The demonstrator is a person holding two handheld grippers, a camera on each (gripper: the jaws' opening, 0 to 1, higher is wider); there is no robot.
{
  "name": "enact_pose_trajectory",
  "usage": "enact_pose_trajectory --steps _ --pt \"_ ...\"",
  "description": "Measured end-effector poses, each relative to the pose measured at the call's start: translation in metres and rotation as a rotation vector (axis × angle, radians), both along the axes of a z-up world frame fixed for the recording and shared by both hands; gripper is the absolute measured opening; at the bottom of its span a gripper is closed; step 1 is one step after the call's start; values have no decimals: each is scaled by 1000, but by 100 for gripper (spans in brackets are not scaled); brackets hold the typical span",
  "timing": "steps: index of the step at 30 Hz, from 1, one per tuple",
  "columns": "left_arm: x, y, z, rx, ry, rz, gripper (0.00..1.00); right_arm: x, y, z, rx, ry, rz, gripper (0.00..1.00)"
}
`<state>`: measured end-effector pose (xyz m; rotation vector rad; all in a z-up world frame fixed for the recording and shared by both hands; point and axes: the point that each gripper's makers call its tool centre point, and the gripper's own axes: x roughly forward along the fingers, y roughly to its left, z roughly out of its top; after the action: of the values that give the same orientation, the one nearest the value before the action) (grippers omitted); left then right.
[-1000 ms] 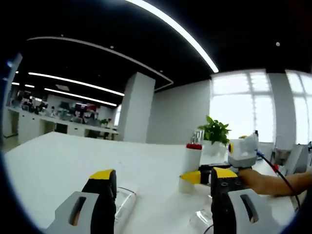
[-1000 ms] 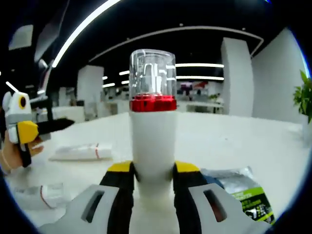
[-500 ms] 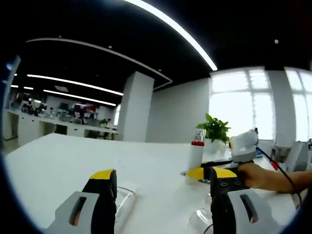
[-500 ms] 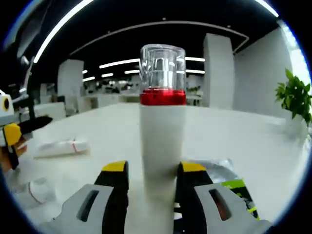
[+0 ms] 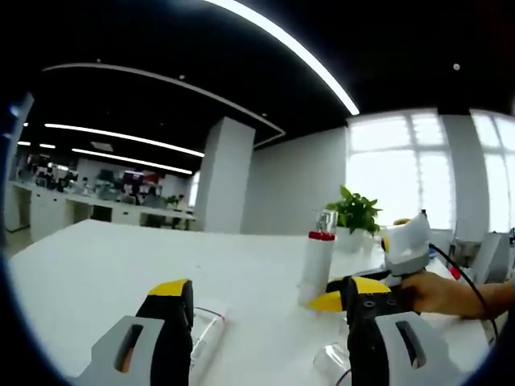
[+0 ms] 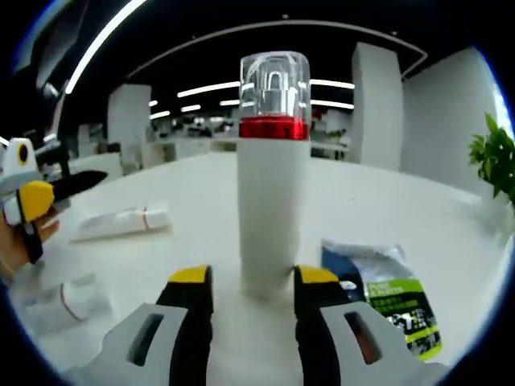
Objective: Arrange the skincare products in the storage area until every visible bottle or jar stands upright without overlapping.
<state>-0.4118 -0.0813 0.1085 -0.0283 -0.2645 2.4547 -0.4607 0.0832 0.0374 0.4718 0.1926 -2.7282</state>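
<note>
A white bottle (image 6: 272, 211) with a red collar and a clear cap stands upright on the white table (image 6: 201, 185). My right gripper (image 6: 253, 277) is open, its yellow-tipped jaws just short of the bottle's base and apart from it. In the left gripper view the same bottle (image 5: 316, 259) stands at centre right, with the right gripper's finger (image 5: 326, 302) beside its base and a hand (image 5: 434, 291) behind. My left gripper (image 5: 269, 289) is open and holds nothing. A clear tube (image 5: 206, 326) lies just ahead of its left jaw.
A white tube (image 6: 121, 223) and another pale tube (image 6: 60, 301) lie on their sides at the left. A blue-green sachet (image 6: 386, 293) lies flat at the right. A small clear jar (image 5: 334, 362) sits near my left gripper. A potted plant (image 5: 354, 213) stands at the back.
The right gripper let go of the white bottle and drew back a little. The bottle now stands on the table by itself. The left gripper has hardly moved.
</note>
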Motion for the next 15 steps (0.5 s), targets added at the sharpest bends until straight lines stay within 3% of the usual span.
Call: enact_pose_trajectory --steps 10,15 --pt "1 -1 4 9 5 -1 79 8 12 -6 13 -34 -6 17" --pt "3 -1 4 7 6 -3 79 3 14 -14 28 -53 -8 15"
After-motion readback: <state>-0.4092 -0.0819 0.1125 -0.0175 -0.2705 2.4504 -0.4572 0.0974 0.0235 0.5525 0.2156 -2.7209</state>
